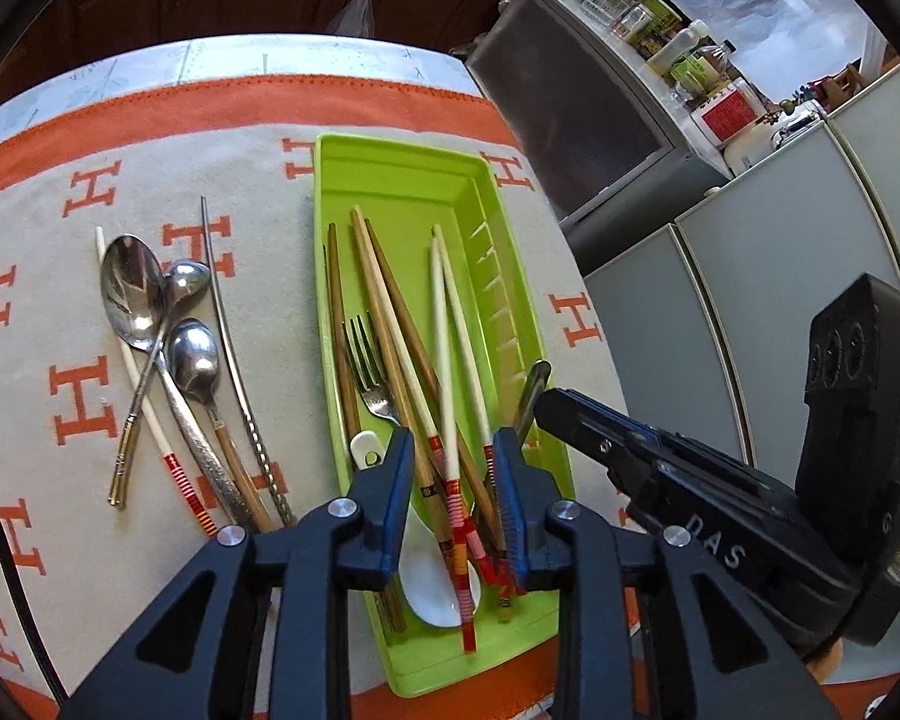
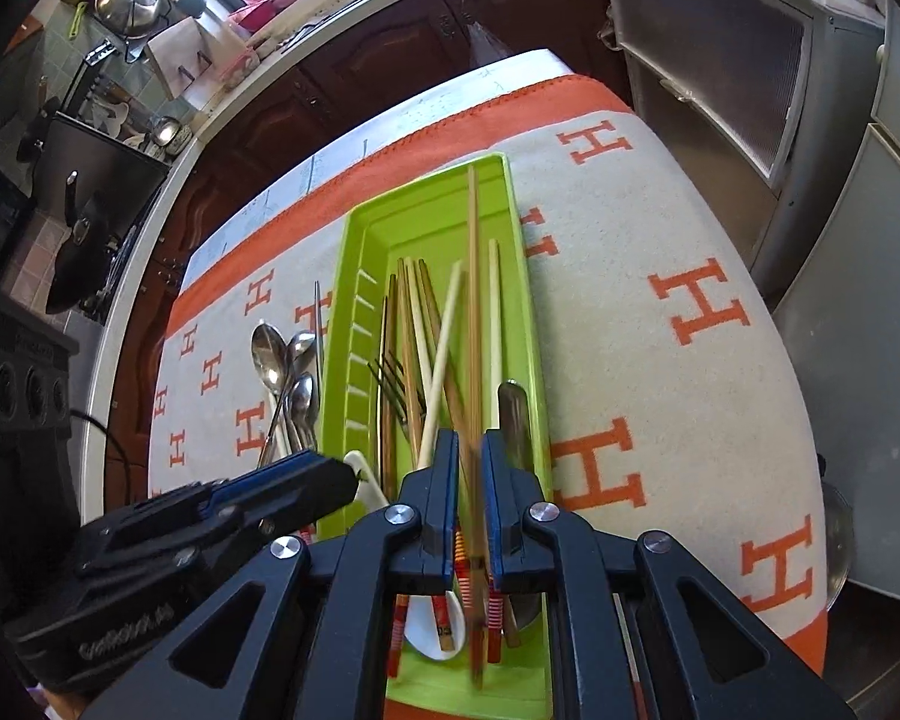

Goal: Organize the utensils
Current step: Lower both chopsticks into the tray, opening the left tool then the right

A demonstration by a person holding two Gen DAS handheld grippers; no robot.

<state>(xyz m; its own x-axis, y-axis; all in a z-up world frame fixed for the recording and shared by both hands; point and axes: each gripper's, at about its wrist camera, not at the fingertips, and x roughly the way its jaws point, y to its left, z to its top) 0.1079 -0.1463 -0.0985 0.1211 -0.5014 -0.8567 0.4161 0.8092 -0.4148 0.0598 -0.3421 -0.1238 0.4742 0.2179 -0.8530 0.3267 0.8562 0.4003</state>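
right hand-held gripper [image 2: 469, 468] loosely straddles a chopstick [image 2: 473, 300] over the tray [image 2: 354, 276]. left hand-held gripper [image 1: 450, 450] hangs released. lay the chopstick lengthwise.

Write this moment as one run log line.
left gripper: open over tray | right gripper: open, chopstick between jaws | spoons: on cloth
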